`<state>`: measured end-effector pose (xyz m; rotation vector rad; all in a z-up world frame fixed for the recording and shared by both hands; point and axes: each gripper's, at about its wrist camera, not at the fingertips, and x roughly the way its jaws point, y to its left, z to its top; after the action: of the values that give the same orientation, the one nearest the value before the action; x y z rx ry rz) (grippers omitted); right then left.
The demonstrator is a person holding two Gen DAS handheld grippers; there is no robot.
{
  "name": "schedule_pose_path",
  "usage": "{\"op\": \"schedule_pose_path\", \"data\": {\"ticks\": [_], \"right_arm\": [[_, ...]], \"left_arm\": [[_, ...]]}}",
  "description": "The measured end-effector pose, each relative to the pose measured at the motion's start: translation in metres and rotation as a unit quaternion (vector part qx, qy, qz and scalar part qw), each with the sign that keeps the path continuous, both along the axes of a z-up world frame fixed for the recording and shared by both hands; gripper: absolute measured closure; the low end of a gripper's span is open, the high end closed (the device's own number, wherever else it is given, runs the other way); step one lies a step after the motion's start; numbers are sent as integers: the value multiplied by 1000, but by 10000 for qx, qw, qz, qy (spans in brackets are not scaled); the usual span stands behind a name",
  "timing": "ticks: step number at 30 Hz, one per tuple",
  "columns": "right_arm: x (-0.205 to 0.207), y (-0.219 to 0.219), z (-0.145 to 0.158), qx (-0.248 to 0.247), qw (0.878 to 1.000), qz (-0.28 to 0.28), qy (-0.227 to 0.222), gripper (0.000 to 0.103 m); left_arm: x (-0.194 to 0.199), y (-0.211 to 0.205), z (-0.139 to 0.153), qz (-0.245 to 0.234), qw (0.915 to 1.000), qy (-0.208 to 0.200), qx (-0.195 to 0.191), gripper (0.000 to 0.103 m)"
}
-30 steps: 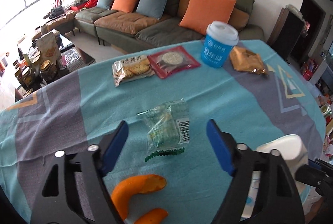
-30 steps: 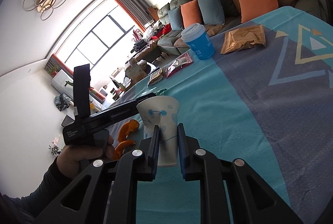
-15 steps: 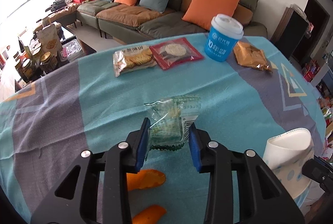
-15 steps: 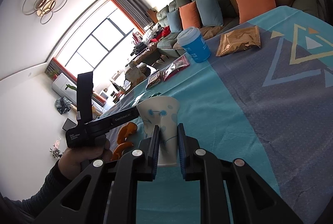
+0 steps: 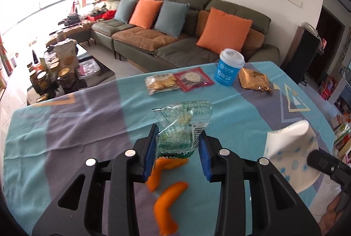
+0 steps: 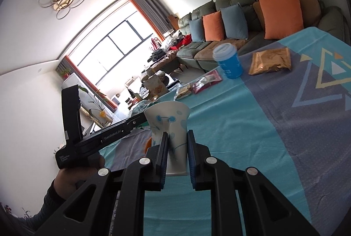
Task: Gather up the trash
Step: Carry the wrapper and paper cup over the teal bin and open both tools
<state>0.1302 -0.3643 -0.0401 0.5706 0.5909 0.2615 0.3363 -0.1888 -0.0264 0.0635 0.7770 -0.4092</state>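
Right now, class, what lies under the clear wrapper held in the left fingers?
Two orange peel pieces on the tablecloth. The wrapper covers one peel's top end.

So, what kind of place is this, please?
Most likely a home living room: a long green sofa with orange cushions, a big window, and a table with a patterned cloth.

A crinkled, glossy clear-plastic wrapper [image 5: 184,126] printed in green sits between matt black plastic gripper arms with blue rubbery-looking pads [image 5: 151,152] and shiny metal screws, above a soft, matt woven tablecloth [image 5: 76,126] in teal and grey. A thin white paper cup [image 6: 169,126] with blue dots looks smooth and dull, while a gold foil packet [image 5: 254,81] and a red snack pouch [image 5: 194,79] gleam near a blue cup with a smooth white plastic lid [image 5: 232,57].
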Motion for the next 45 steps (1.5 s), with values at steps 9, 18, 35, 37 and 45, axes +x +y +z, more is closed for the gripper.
{"op": "schedule_pose_path", "data": {"ticks": [9, 18, 35, 37, 45], "right_arm": [[-2, 55, 28, -264, 9979, 515, -297, 88], [2, 120, 45, -533, 9910, 1138, -472, 88], [18, 262, 66, -692, 9634, 2512, -637, 88], [20, 280, 66, -698, 9588, 2685, -620, 88], [23, 362, 66, -810, 9366, 3361, -566, 88]], "left_arm": [[-43, 84, 23, 638, 9974, -278, -205, 68], [-83, 178, 39, 1340, 9888, -505, -427, 68], [-201, 334, 59, 2822, 9515, -997, -707, 68], [-221, 354, 60, 3011, 9451, -1033, -734, 68], [-287, 418, 59, 3678, 9212, -1068, -692, 68]]}}
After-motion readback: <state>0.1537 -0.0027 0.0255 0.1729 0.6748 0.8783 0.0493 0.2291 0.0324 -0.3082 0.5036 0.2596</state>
